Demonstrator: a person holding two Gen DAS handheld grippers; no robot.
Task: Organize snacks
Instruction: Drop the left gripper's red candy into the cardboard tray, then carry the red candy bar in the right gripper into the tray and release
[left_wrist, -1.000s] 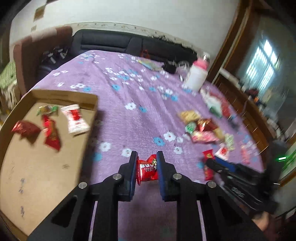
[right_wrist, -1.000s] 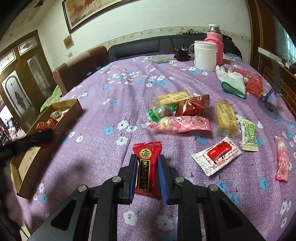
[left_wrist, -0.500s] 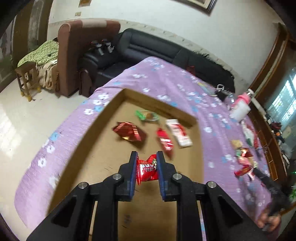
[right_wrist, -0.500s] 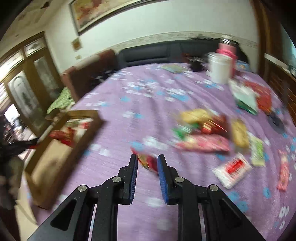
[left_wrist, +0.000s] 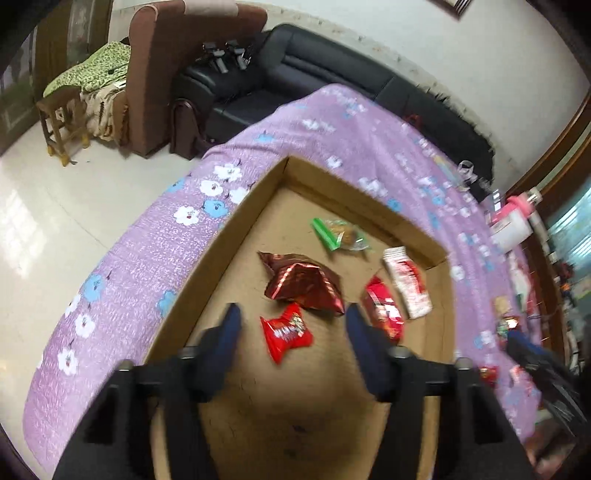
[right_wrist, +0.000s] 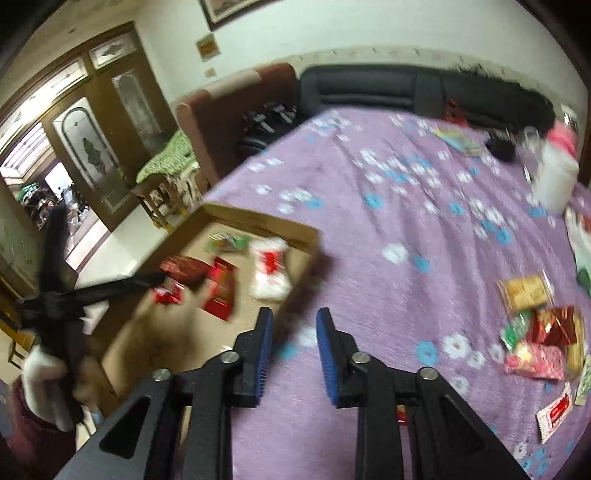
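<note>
My left gripper (left_wrist: 293, 328) hangs over the cardboard box (left_wrist: 240, 221) with its jaws opening. A small red packet (left_wrist: 286, 334) lies loose between and below the fingers, which do not touch it. Further in lie a green packet (left_wrist: 340, 234), a crumpled red foil bag (left_wrist: 303, 284), a white-and-red packet (left_wrist: 406, 284) and another red packet (left_wrist: 382, 314). My right gripper (right_wrist: 294, 321) is above the purple cloth beside the box (right_wrist: 258, 221). Its jaws are opening with nothing between them. A red scrap (right_wrist: 400, 411) shows under its right arm.
Several loose snacks (right_wrist: 539, 332) lie in a pile on the flowered tablecloth (right_wrist: 388, 206) at the right. A white jar (right_wrist: 556, 181) stands at the far right. The table edge drops to a tiled floor (left_wrist: 48, 206) at the left. A black sofa (left_wrist: 325, 74) is behind.
The left gripper swung over the box, opened and let go of the red packet. The right gripper travelled left toward the box; its jaws parted and the dark red packet is gone from them.
</note>
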